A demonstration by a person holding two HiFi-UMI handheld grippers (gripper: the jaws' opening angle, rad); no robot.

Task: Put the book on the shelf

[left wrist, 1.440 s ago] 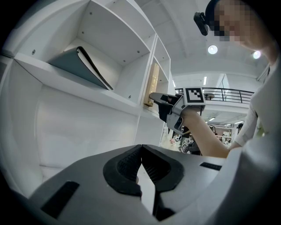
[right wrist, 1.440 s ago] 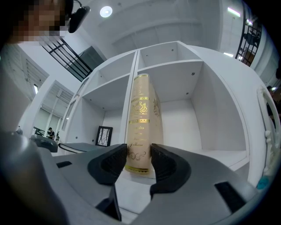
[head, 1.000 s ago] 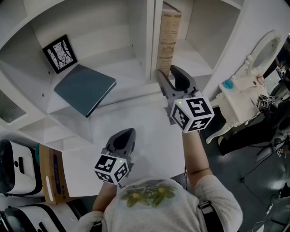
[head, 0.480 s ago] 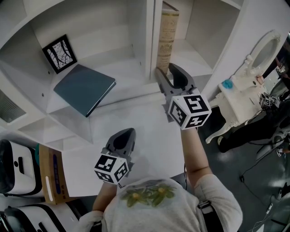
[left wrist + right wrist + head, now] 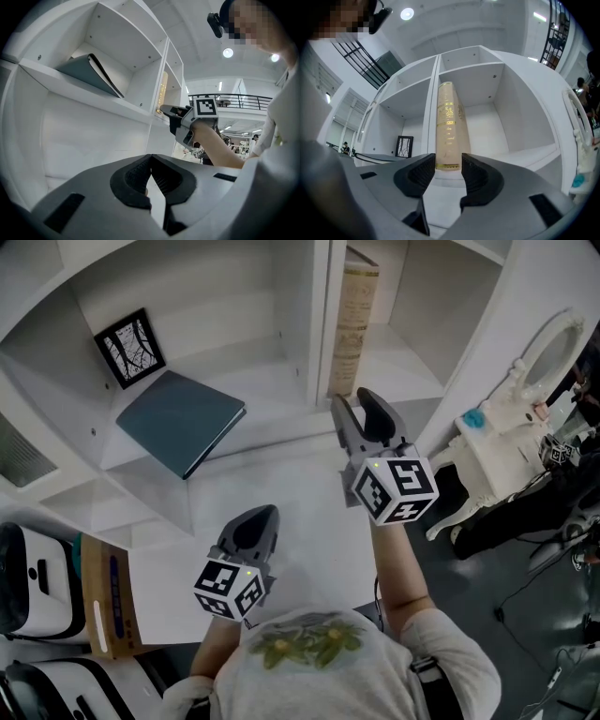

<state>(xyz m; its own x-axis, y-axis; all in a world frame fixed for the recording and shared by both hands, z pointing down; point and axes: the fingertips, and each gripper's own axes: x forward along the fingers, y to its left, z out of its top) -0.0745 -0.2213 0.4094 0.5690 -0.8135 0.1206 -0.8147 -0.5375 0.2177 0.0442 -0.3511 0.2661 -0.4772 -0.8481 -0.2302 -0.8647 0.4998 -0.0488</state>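
Cream book (image 5: 356, 329) shelved; task looks done.
Upright on the shelf (image 5: 398, 357); right gripper (image 5: 354, 407) jaws open before it, left gripper (image 5: 255, 524) jaws closed, empty.

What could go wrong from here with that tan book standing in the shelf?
1. The tan book stands upright alone against the divider, with nothing propping its other side, so it may tip over that way.
2. The right gripper has its jaws apart right at the foot of the spine. Pulling back crookedly might snag the book and drag it out.
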